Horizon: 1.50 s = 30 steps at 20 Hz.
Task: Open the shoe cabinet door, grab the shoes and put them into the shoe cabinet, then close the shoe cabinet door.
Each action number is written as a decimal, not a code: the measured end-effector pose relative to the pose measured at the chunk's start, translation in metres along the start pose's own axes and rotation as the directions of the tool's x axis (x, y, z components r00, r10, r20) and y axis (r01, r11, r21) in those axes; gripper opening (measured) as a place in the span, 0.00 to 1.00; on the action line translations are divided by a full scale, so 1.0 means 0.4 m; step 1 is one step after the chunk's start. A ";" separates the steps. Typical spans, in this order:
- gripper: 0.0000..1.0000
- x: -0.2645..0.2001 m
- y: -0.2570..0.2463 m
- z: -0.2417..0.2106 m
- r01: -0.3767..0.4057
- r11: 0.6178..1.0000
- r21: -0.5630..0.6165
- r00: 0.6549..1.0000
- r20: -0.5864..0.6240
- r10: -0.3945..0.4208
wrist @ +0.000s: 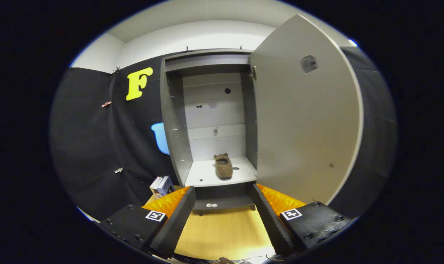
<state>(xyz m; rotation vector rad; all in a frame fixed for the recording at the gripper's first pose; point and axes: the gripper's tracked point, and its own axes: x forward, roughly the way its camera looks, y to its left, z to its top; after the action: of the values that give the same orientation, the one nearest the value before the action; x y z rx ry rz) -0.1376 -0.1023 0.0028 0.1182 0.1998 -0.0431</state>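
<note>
Claw [222, 216] open; apparently one shoe [223, 166] inside cabinet [174, 121].

grey shoe cabinet [176, 121], brown shoe [223, 166], yellowish wooden floor [222, 231]

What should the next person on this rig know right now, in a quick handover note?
Gripper: open, holding nothing, aimed at the cabinet from a short way back.
Cabinet door: swung wide open to the right.
Shoe: a brown one sits on the cabinet shelf, beyond the fingers.
Done: door opened, shoe inside.
Left: close the door.
</note>
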 end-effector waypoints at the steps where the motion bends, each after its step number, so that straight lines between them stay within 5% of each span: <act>1: 0.99 -0.027 -0.024 -0.006 0.021 1.000 0.003 1.000 0.000 -0.021; 10: 0.99 -0.178 -0.321 -0.001 0.229 0.972 0.052 0.973 0.030 -0.231; 15: 0.98 -0.178 -0.501 0.016 0.264 0.962 0.067 0.964 0.018 -0.266; 23: 0.98 -0.003 -0.700 0.029 0.162 0.984 0.072 0.987 0.006 -0.163; 30: 0.98 0.165 -0.696 0.042 0.004 0.999 0.039 1.000 0.002 -0.004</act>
<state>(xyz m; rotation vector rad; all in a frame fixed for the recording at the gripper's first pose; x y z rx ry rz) -0.0847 -0.3827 -0.0256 0.1562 0.1973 -0.0512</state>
